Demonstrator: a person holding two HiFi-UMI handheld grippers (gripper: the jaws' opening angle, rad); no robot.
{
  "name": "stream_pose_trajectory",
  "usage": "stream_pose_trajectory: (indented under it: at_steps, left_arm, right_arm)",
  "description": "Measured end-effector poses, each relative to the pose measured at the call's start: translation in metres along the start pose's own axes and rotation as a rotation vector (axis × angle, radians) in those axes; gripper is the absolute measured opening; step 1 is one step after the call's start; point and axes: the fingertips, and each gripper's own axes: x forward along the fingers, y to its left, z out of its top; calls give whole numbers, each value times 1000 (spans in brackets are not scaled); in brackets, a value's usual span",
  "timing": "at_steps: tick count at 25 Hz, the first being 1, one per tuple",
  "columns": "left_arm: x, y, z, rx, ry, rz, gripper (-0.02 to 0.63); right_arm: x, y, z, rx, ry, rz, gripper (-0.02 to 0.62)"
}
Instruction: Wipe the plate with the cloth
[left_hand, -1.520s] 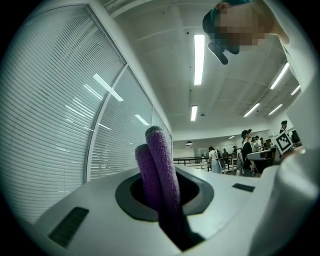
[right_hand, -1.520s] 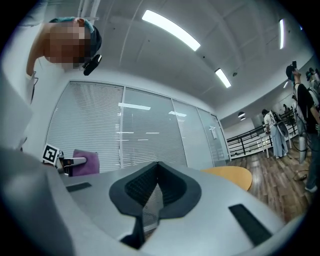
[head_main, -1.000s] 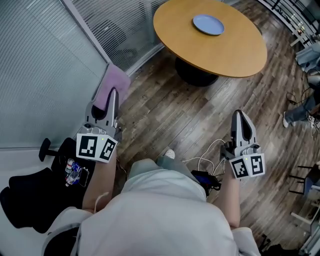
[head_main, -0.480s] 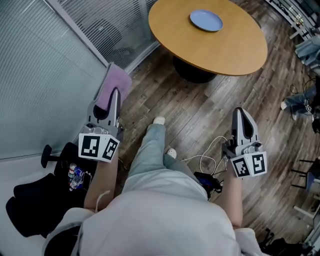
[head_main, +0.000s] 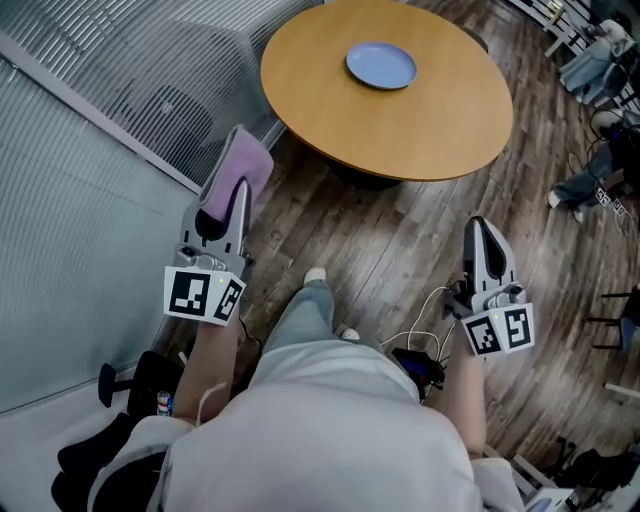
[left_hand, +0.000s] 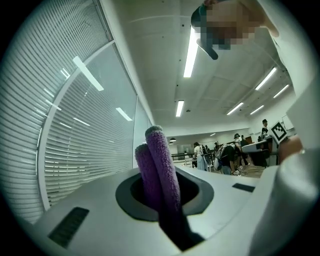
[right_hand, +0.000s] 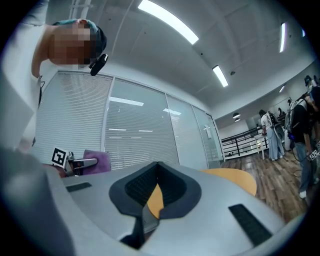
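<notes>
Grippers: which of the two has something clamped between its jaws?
The left gripper: its jaws are shut on the purple cloth. The right gripper is shut with nothing between its jaws.

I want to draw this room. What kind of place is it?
Probably an office: glass partition walls with blinds, long ceiling strip lights, and a round wooden table standing on a wood-look floor.
</notes>
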Motion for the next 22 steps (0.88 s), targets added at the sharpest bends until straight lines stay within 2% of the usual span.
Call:
stream_pose_trajectory:
  at_steps: [11,22]
  left_arm:
    - [100,63,5,9,-16,-60,57]
    - [149,116,-17,-21,12,-102,57]
  right_arm:
    - [93,-17,13,-8,-38,-66,17]
    - [159,-25,3,-6,-34,-130,17]
